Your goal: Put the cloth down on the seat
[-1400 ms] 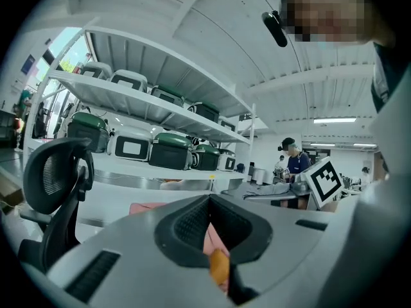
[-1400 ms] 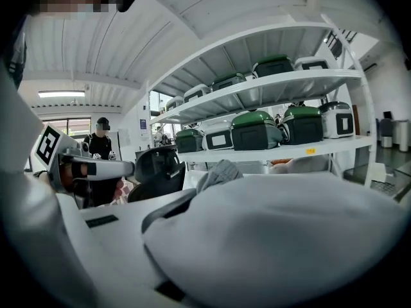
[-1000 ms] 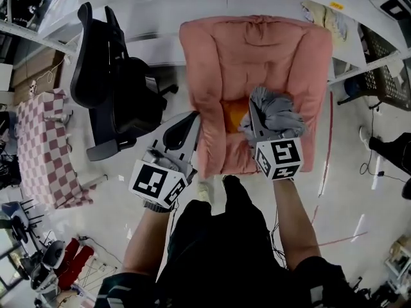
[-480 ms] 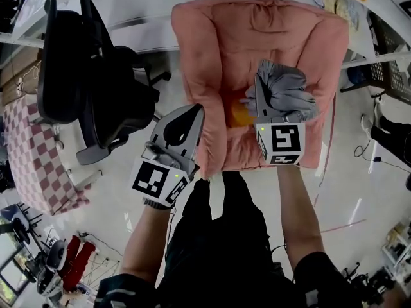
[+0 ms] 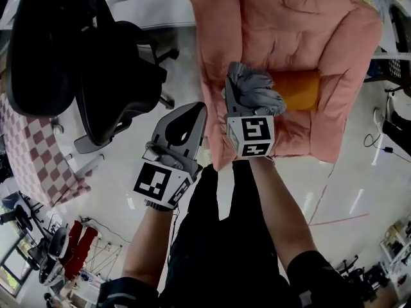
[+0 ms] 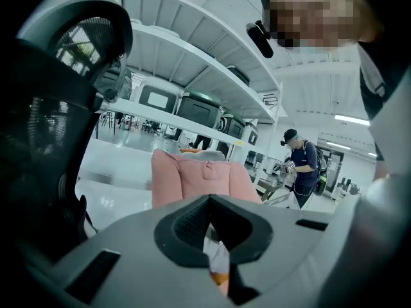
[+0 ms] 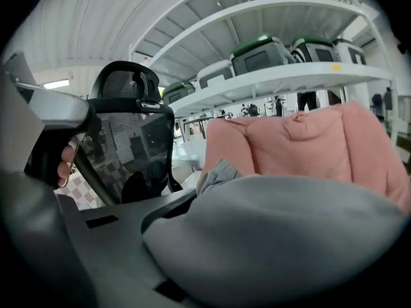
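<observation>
A pink armchair (image 5: pixel 289 24) fills the top of the head view, with an orange seat cushion (image 5: pixel 300 88) in its middle. My right gripper (image 5: pixel 237 90) is shut on a bunched grey cloth (image 5: pixel 255 87), held over the seat's front left part beside the orange cushion. In the right gripper view the grey cloth (image 7: pixel 282 236) bulges over the jaws and hides their tips, with the armchair (image 7: pixel 302 143) behind it. My left gripper (image 5: pixel 192 113) hangs shut and empty over the floor, just left of the armchair's front corner. Its view shows the armchair (image 6: pixel 192 178) ahead.
A black mesh office chair (image 5: pixel 96 63) stands left of the armchair, close to my left gripper. A checked cloth (image 5: pixel 32 165) lies at far left. White shelving with crates (image 7: pixel 276 56) runs behind. A person (image 6: pixel 303 167) stands at the right of the left gripper view.
My right gripper has carried the cloth leftward across the seat, so the orange cushion now shows to its right. The left gripper has hardly moved.
</observation>
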The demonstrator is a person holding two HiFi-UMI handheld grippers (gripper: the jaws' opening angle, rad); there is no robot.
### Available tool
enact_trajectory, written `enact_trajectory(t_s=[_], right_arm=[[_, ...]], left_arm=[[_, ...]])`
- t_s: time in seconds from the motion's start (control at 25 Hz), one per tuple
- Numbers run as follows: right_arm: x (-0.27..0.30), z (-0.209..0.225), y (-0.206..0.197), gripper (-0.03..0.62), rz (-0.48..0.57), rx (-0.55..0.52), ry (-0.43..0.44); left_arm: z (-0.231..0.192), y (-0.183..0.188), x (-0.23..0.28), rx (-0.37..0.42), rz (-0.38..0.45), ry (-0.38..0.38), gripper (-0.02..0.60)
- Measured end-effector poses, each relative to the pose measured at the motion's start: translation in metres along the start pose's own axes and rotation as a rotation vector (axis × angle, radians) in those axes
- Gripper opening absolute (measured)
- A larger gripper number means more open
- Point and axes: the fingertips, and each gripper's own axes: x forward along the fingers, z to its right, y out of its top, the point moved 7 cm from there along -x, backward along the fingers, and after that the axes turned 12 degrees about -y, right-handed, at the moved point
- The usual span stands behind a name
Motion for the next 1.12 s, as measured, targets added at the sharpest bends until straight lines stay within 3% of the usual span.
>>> enact_trajectory(t_s=[0.16,0.28,0.32,0.48,0.6,0.72,0.88,1.0,1.12], right_arm=[[0.01,-0.034,-0.039,0.008,-0.142,0.142,0.058],[0.016,-0.05,-0.069,0.009,-0.268,0.162,0.083],[0.019,-0.054,-0.08,0.013,-0.315,0.131,0.086],[0.024,-0.069,-0.113,0.169,-0.532,-0.082,0.107],[0.018,-0.075,-0.123,0.217,-0.656,-0.266,0.115],[0.009,-0.074,-0.126,0.249,-0.744,-0.349,0.13],[-0.012,-0.073,-0.125,0.267,-0.782,-0.264,0.084],[-0.029,-0.076,-0.131,0.267,-0.754,-0.167,0.026],[-0.044,-0.082,-0.136,0.264,-0.721,-0.115,0.021]], left_arm=[[-0.006,-0.016,-0.016,-0.03,-0.003,0.021,0.005],[-0.007,-0.019,-0.024,-0.041,0.004,0.029,0.005],[-0.008,-0.02,-0.027,-0.044,0.004,0.03,0.005],[-0.013,-0.024,-0.034,-0.06,0.018,0.036,0.005],[-0.016,-0.027,-0.04,-0.07,0.026,0.038,0.005],[-0.018,-0.028,-0.045,-0.082,0.032,0.04,0.005],[-0.019,-0.028,-0.052,-0.087,0.037,0.034,0.005],[-0.017,-0.028,-0.055,-0.08,0.035,0.02,0.005],[-0.014,-0.028,-0.058,-0.069,0.028,0.009,0.005]])
